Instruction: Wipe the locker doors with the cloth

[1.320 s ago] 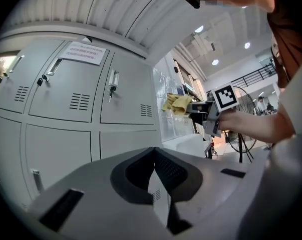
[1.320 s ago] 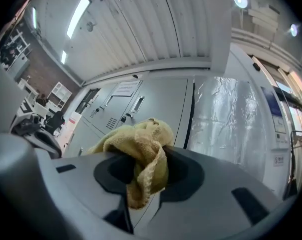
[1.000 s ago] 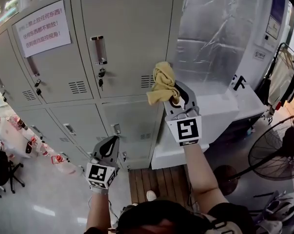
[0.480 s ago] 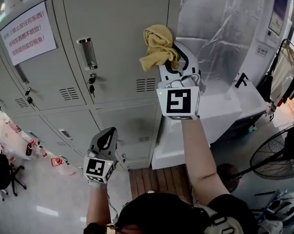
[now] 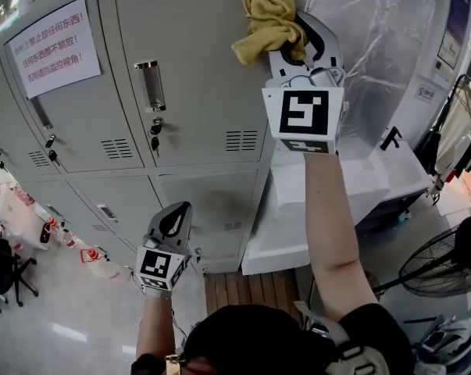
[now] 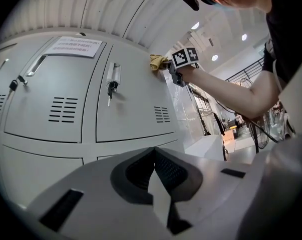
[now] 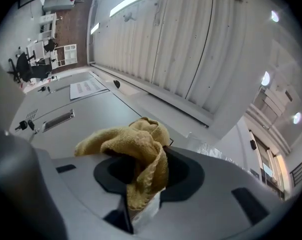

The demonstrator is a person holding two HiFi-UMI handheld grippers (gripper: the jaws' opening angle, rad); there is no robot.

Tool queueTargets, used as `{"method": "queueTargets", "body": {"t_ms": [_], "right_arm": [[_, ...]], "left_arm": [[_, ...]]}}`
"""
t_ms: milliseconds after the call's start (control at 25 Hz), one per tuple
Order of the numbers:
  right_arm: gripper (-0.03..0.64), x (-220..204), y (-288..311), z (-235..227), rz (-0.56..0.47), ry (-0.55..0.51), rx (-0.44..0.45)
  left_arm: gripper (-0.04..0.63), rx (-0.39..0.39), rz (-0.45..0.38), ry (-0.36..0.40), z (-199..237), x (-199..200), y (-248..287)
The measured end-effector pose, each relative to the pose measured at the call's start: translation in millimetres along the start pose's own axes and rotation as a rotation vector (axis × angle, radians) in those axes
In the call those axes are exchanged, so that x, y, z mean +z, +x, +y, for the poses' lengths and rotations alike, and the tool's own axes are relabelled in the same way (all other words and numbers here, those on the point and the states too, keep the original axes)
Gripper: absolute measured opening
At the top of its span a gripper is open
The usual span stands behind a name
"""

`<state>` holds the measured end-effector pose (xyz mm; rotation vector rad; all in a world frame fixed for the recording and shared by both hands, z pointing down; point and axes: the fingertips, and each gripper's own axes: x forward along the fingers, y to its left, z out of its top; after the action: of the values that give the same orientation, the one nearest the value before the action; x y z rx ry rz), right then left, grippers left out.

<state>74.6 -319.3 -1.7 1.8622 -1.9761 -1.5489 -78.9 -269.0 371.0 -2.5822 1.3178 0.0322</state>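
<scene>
Right tool grips yellow cloth; locker notice shows red Chinese writing.

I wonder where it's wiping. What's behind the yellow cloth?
The grey locker door, near its top right corner. The cloth, held in the right gripper, hides that patch of door.
</scene>
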Motion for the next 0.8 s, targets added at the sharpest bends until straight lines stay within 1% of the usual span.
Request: {"method": "queueTargets", "body": {"t_ms": [160, 280, 400, 520, 680, 800], "right_arm": [[0.133, 7.5, 13.7, -6.6, 0.009, -0.039, -0.019], [0.132, 8.2, 19.5, -7.5, 0.017, -0.041, -0.038], [0.124, 12.4, 23.8, -4.7, 0.018, -0.040, -0.057], [0.123, 23.6, 31.9, 6.2, 0.002, -0.049, -0.052], [0.121, 43.6, 43.2, 28.4, -0.031, -0.067, -0.034], [0.121, 59.3, 51.0, 47.0, -0.056, -0.064, -0.020]], "left_arm": [[0.009, 0.014, 0.002, -0.006, 3.7, -0.9, -8.0], [0.011, 0.025, 0.000, -0.014, 6.0, -1.9, -16.0], [0.009, 0.041, 0.017, -0.036, 8.4, -8.4, -26.4], [0.009, 0.058, 0.026, -0.048, 12.7, -13.7, -35.5], [0.009, 0.080, 0.019, -0.036, 18.8, -14.8, -47.9], [0.009, 0.100, 0.037, -0.045, 24.3, -19.2, -59.0]]}}
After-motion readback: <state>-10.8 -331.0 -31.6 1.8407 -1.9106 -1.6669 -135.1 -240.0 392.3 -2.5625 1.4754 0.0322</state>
